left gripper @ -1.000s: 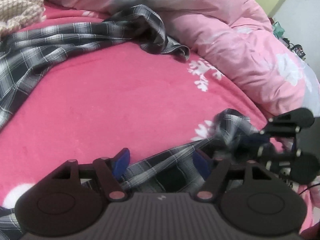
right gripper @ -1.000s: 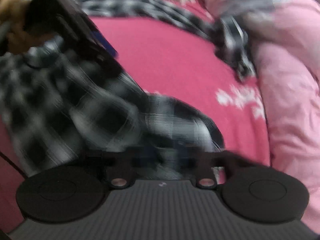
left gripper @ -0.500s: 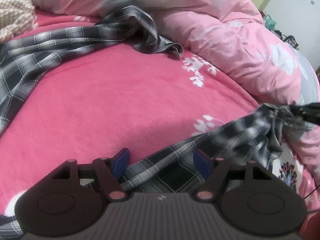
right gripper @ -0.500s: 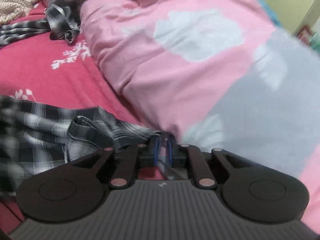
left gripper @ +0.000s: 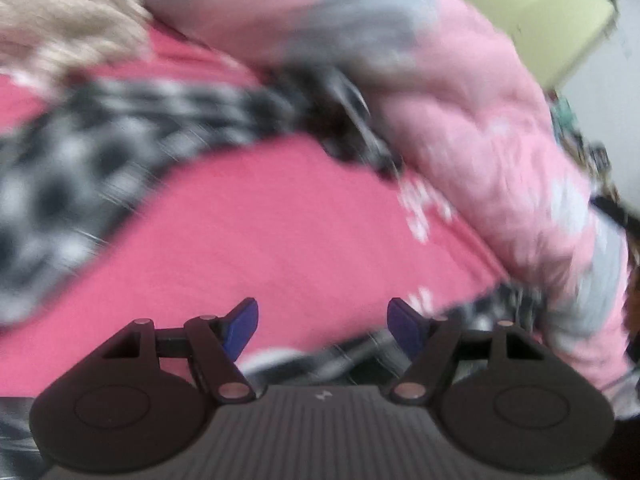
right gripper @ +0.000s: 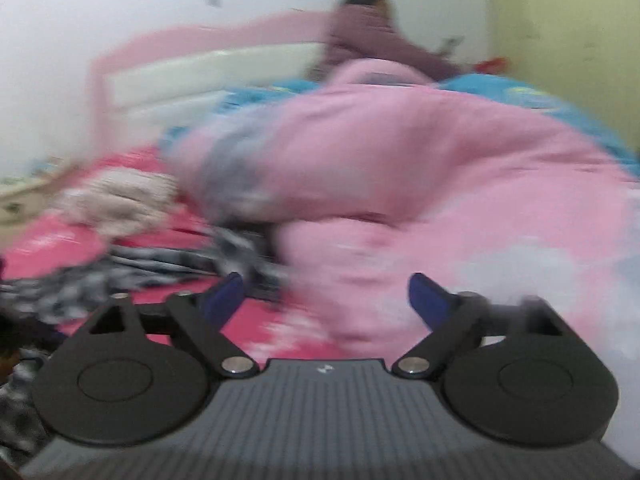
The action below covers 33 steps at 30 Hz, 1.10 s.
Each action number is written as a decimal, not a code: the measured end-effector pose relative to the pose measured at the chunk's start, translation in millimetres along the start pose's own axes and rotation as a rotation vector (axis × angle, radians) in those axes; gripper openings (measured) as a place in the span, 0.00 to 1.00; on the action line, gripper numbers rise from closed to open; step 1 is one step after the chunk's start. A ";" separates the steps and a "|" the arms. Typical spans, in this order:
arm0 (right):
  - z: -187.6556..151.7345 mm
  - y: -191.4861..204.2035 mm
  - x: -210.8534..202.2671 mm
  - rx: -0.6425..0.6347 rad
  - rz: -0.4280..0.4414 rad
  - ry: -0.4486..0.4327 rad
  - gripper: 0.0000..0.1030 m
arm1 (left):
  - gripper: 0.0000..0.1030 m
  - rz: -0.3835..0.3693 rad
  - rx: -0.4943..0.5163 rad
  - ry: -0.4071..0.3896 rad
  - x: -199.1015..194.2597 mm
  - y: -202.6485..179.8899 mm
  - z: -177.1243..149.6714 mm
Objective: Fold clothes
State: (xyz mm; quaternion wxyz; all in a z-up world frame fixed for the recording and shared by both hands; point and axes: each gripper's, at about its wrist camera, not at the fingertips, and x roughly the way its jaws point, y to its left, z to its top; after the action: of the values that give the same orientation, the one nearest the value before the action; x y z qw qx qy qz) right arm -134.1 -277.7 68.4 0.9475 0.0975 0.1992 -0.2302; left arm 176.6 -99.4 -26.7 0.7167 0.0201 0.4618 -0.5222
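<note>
Bedroom scene, both wrist views smeared by motion: a bed spread with a magenta blanket, a heaped pale-pink quilt along its right side, a beige knitted item at the far left, and a pink headboard against a white wall, with a person in a purple top seated at the far end. Half a second earlier the right gripper was pinched shut on an edge of the black-and-white plaid garment; its jaws have just been opening, and they now stand wide apart with nothing between them, only blanket and quilt visible beyond. The cloth has evidently been let go, so this carry or fold stroke appears finished. The right gripper points shallowly downward toward the far end of the bed, where the headboard was previously out of its view. The left gripper is also spread, its jaws having just been opening a little further; plaid cloth lies close beneath and to the right of its blue pads, but no pad presses on it. It tilts more steeply down over the blanket. Most of the garment stretches across the far left of the bed, its far end bunched against the quilt, and looks far from neatly folded.
</note>
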 end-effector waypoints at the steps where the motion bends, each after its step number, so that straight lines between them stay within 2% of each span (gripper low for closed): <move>1: 0.2 9.9 6.3 -0.004 0.053 0.000 0.98 | 0.78 0.030 -0.007 -0.034 -19.2 7.5 2.4; 3: 1.3 28.7 22.6 -0.017 0.148 0.017 0.99 | 0.90 0.103 -0.015 -0.098 -57.6 20.5 4.5; 7: 8.2 58.6 43.2 -0.002 0.257 0.094 0.99 | 0.98 0.181 -0.028 -0.171 -119.0 43.7 -2.1; 12: 16.1 83.2 68.2 -0.012 0.502 0.203 0.99 | 1.00 0.215 -0.115 -0.194 -177.6 86.5 -16.3; 14: 23.1 98.7 75.6 -0.064 0.575 0.245 0.99 | 1.00 0.247 -0.159 -0.198 -189.8 103.6 -21.9; 16: 29.9 120.6 88.3 -0.156 0.597 0.299 0.97 | 1.00 0.307 -0.203 -0.187 -200.8 121.1 -26.0; 18: 31.8 146.2 108.3 -0.247 0.630 0.361 0.92 | 0.99 0.345 -0.235 -0.156 -205.5 132.0 -32.0; 20: 28.2 169.9 128.3 -0.306 0.683 0.432 0.74 | 0.97 0.350 -0.238 -0.123 -208.2 134.9 -38.3; 21: 24.1 181.9 139.0 -0.329 0.708 0.474 0.71 | 0.97 0.352 -0.228 -0.103 -207.0 133.2 -42.8; 23: 10.4 206.2 161.1 -0.366 0.745 0.563 0.48 | 0.97 0.354 -0.179 -0.052 -200.9 124.9 -53.9; 26: -16.5 240.2 186.7 -0.447 0.793 0.671 0.30 | 0.96 0.339 -0.074 0.036 -188.1 112.7 -73.8; 29: -36.5 263.9 194.2 -0.537 0.838 0.706 0.25 | 0.91 0.326 0.018 0.104 -175.5 101.7 -94.3; 33: -53.6 278.9 186.4 -0.681 0.866 0.692 0.23 | 0.85 0.351 0.090 0.169 -161.7 93.9 -116.8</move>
State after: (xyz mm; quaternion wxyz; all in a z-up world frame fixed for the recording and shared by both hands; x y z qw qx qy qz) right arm 132.4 -93.0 -32.8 0.8136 -0.0682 0.4975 0.2931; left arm 169.1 120.9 -25.8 0.7538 0.1761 0.4857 -0.4059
